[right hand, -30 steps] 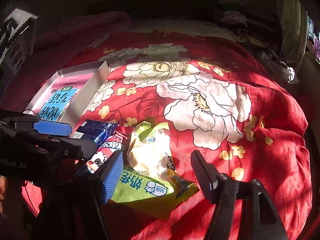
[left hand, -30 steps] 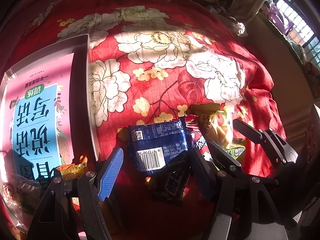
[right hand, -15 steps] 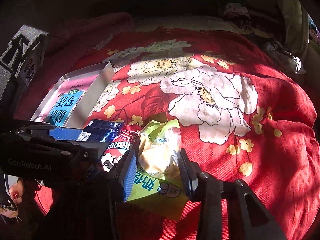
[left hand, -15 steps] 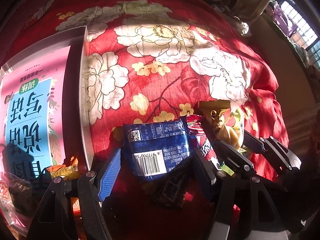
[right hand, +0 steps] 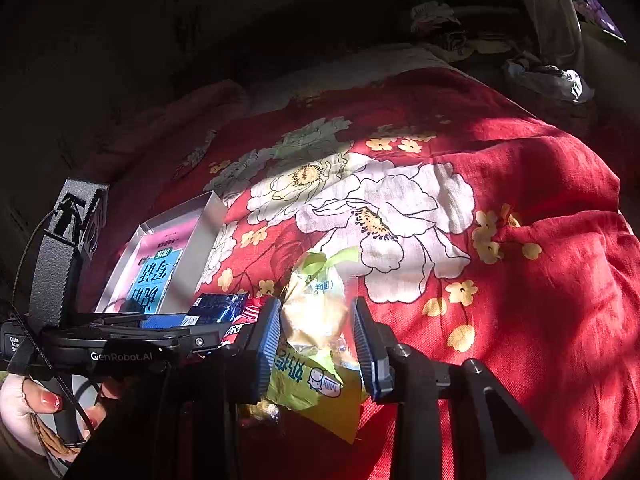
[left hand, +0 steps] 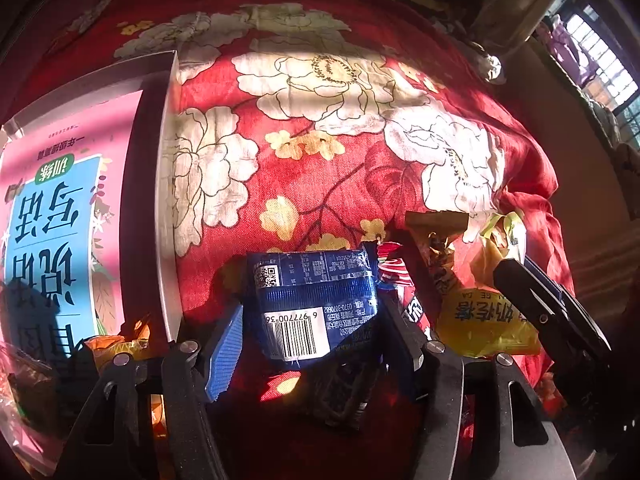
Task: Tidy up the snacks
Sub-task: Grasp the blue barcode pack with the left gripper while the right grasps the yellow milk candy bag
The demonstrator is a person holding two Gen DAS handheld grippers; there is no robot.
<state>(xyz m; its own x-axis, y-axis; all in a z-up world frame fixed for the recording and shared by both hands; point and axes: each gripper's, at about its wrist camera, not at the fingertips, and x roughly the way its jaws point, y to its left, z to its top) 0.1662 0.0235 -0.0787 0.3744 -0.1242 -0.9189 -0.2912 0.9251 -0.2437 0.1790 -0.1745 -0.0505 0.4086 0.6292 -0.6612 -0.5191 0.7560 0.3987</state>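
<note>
In the left wrist view, my left gripper (left hand: 312, 332) is closed around a blue snack packet (left hand: 312, 304) with a barcode, its pads touching the packet's sides. A red-and-white packet (left hand: 400, 280) and a brown packet (left hand: 436, 248) lie just right of it. My right gripper (right hand: 316, 344) is shut on a yellow-green milk candy bag (right hand: 316, 316) and holds it raised off the bedspread. The same bag shows in the left wrist view (left hand: 480, 312). The shallow box (left hand: 168, 184) with a pink and blue printed bottom sits at the left and holds some snacks (left hand: 116, 344) near its close end.
Everything rests on a red floral bedspread (left hand: 320, 120) with sunlit patches. A window (left hand: 600, 48) is at the far right. In the right wrist view the left gripper's body (right hand: 120, 344) and a hand (right hand: 36, 400) sit at the left, close to my right fingers.
My right gripper closed on the yellow-green bag and lifted it. My left gripper moved forward and narrowed onto the blue packet.
</note>
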